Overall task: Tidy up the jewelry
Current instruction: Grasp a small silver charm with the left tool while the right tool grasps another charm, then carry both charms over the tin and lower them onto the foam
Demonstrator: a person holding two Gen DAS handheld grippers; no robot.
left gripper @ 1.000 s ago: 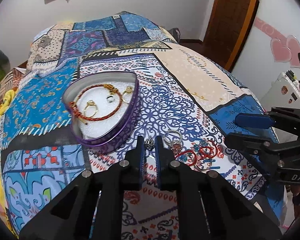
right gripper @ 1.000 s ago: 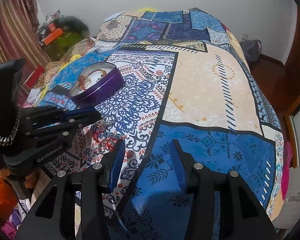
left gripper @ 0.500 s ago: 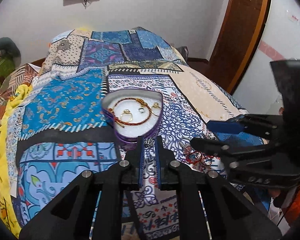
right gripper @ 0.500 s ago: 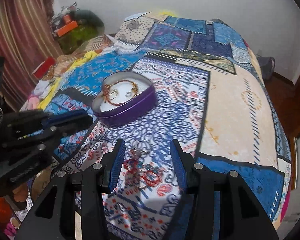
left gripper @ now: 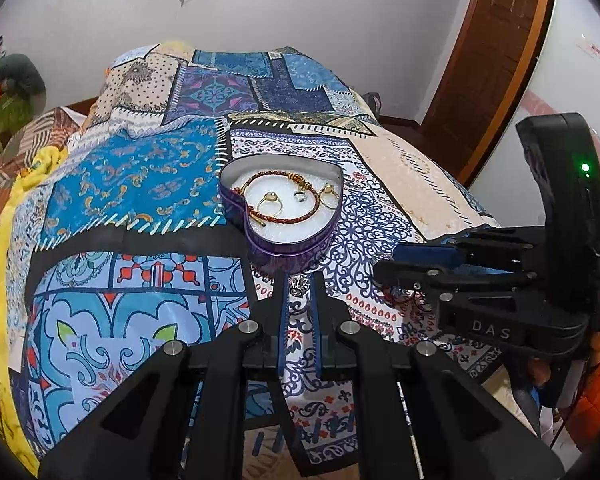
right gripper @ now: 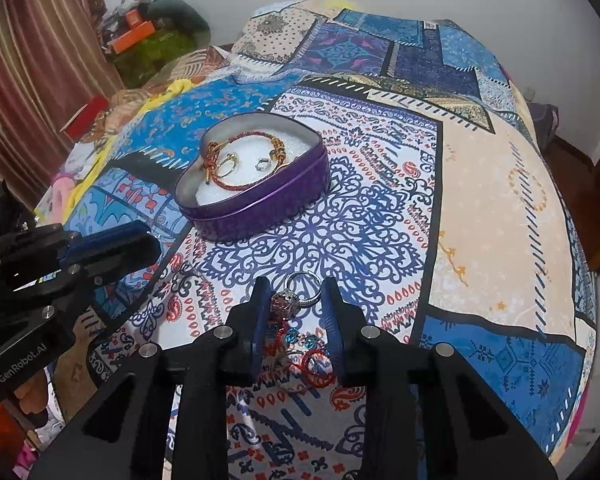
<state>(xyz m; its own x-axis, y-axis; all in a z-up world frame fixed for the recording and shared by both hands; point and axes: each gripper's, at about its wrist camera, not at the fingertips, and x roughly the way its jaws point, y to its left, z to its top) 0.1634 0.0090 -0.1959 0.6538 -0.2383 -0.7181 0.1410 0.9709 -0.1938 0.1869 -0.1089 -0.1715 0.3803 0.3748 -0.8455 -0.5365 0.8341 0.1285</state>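
A purple heart-shaped tin [left gripper: 296, 246] [right gripper: 260, 204] lies open on the patchwork bedspread. It holds a red and gold bracelet [left gripper: 278, 200] [right gripper: 236, 160] and several rings. My left gripper [left gripper: 299, 286] is shut on a small silver ring [left gripper: 298, 285] and holds it in front of the tin's near tip. My right gripper [right gripper: 296, 300] is open and stands over a pile of loose jewelry: a stone ring [right gripper: 286, 302], silver rings [right gripper: 304, 282] and red rings [right gripper: 314, 366], with the fingers on either side.
The patchwork bedspread [right gripper: 480, 208] covers the whole bed. A wooden door [left gripper: 496, 52] stands at the right. Curtains [right gripper: 32, 92] and clutter with an orange box [right gripper: 134, 34] lie to the left of the bed.
My left gripper has lifted the silver ring off the bedspread and drawn back from the tin. My right gripper has swung left and come down over the pile of loose jewelry.
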